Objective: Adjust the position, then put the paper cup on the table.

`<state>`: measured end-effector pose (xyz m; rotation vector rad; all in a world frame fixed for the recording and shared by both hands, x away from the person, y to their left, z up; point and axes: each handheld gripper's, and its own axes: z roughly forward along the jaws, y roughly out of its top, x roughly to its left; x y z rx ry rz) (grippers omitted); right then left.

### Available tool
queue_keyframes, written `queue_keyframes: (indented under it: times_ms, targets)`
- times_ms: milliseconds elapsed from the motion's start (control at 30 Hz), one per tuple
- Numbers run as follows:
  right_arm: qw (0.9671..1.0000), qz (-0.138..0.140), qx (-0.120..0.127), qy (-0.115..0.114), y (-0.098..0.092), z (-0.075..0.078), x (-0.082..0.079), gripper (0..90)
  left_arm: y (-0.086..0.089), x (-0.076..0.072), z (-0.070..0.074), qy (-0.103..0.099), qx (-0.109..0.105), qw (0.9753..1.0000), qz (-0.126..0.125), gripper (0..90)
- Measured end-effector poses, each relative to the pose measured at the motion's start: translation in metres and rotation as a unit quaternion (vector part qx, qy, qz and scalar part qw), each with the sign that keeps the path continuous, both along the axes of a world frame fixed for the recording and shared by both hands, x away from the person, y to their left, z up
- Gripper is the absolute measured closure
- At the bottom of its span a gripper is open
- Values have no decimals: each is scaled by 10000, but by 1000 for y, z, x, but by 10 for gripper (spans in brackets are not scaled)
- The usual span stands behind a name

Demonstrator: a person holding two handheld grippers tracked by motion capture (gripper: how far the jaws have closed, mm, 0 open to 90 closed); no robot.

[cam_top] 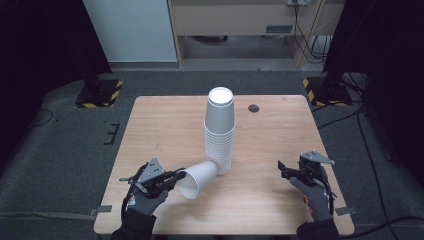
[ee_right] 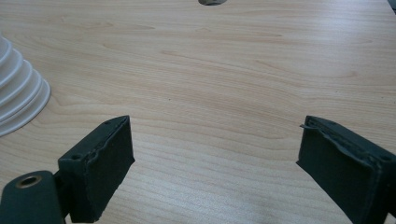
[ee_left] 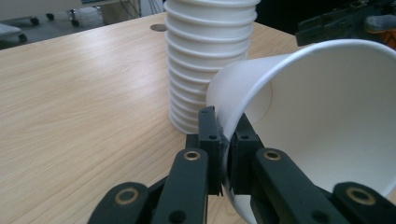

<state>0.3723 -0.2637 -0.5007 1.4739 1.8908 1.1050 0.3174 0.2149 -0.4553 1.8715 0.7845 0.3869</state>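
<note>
The left gripper is clenched on the rim of a single cup, one jaw inside the mouth and one outside, pinching the paper wall. In the high view that cup lies tipped on its side at about 7 o'clock from the stack, its base pointing toward the stack's foot and close to touching it, its mouth toward the left gripper. The right gripper hovers released at about 4 o'clock from the stack, jaws spread wide over bare table, holding nothing. To do this step well, I judge the cup should be turned mouth-down, lifted clear above the stack's top and lowered squarely over it, with a light grip so the thin rim does not crease; the free gripper could steady the stack near its base. Count: one loose cup, one stack of roughly a dozen nested cups, upside down, two grippers, one table.
</note>
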Motion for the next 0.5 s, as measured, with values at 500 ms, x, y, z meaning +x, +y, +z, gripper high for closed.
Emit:
queue_keyframes:
  times_ms: [500]
  targets:
    - [9999,-1,-99,51,0,-2,2,102,39,1,7,144,-65,9959,885,857]
